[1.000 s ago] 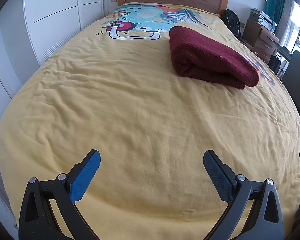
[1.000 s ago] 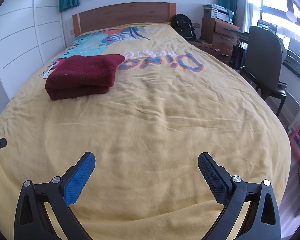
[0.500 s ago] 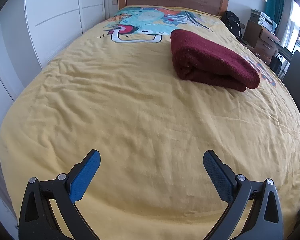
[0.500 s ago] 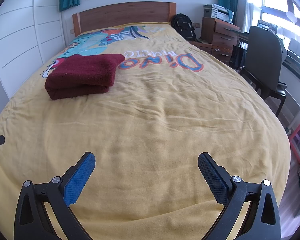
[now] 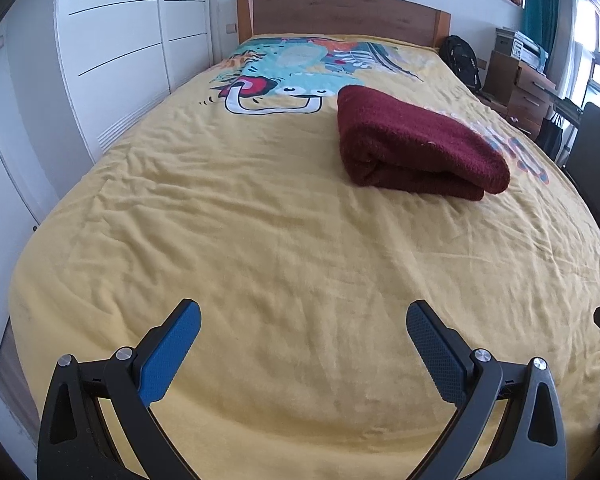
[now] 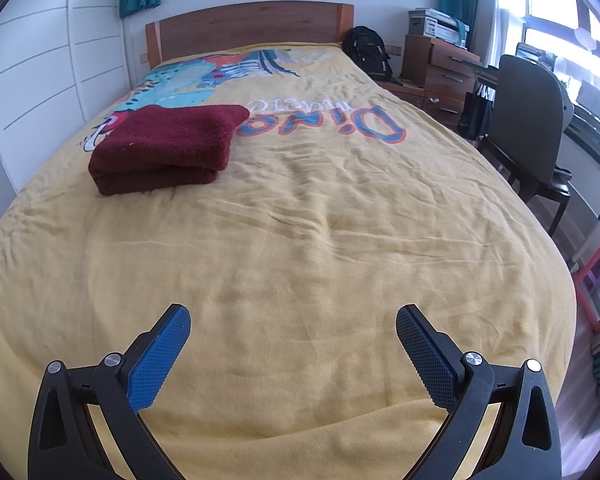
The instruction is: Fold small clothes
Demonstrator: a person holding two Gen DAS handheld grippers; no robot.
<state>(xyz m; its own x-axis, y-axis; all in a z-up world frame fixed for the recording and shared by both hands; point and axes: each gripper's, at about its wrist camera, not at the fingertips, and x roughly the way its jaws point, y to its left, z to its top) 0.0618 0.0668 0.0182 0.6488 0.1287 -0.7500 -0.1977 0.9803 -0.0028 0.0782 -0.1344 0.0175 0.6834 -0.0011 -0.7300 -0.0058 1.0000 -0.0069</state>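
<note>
A home bedroom: a bed under a yellow dinosaur-print cover (image 6: 300, 240) with a wooden headboard (image 6: 248, 26), white wardrobe doors (image 5: 112, 60) beside it, probably a desk beyond the dark chair (image 6: 528, 120).

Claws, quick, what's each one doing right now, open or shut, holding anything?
Left claw: open, holding nothing, above the yellow bedspread.
Right claw: open, holding nothing, far from the folded maroon garment.

Both wrist views sit low over the foot edge of the bed (image 5: 260, 240), facing its headboard (image 5: 340, 16); the left looks from nearer the left corner, the right from nearer the right; both share the folded maroon cloth (image 6: 168, 148)
</note>
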